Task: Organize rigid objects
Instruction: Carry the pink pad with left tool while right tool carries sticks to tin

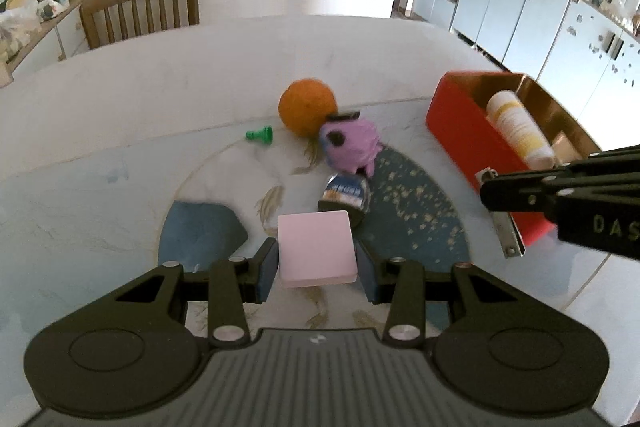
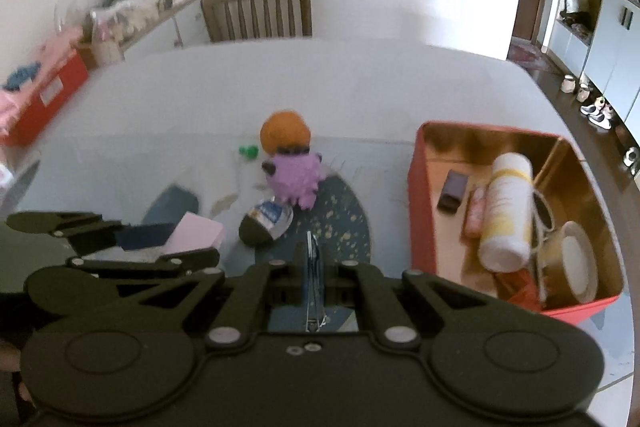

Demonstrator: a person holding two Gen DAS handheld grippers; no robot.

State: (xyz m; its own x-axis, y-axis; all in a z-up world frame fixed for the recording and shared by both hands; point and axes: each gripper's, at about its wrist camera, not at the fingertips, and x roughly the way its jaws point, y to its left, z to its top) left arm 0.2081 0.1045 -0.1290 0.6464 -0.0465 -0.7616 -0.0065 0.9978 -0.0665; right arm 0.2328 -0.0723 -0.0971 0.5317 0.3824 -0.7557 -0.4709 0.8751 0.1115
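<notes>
My left gripper (image 1: 316,261) is shut on a pale pink square block (image 1: 316,247), its pads pressing on both sides. The right wrist view shows that block (image 2: 200,233) at lower left. My right gripper (image 2: 312,255) is shut on a thin metal clipper (image 2: 313,267) held edge-on; in the left wrist view the clipper (image 1: 507,233) hangs below that gripper (image 1: 486,187), in front of the red box (image 1: 460,131). On the table lie an orange (image 1: 307,107), a purple plush toy (image 1: 352,145), a green pawn (image 1: 259,135) and a dark egg-shaped item with a blue wrapper (image 1: 344,195).
The red box (image 2: 414,187) at the right holds a white bottle (image 2: 506,211), a tape roll (image 2: 572,259), a small dark case (image 2: 452,191) and a pink tube (image 2: 476,215). A wooden chair (image 1: 140,7) stands behind the table. Another red box (image 2: 48,91) sits far left.
</notes>
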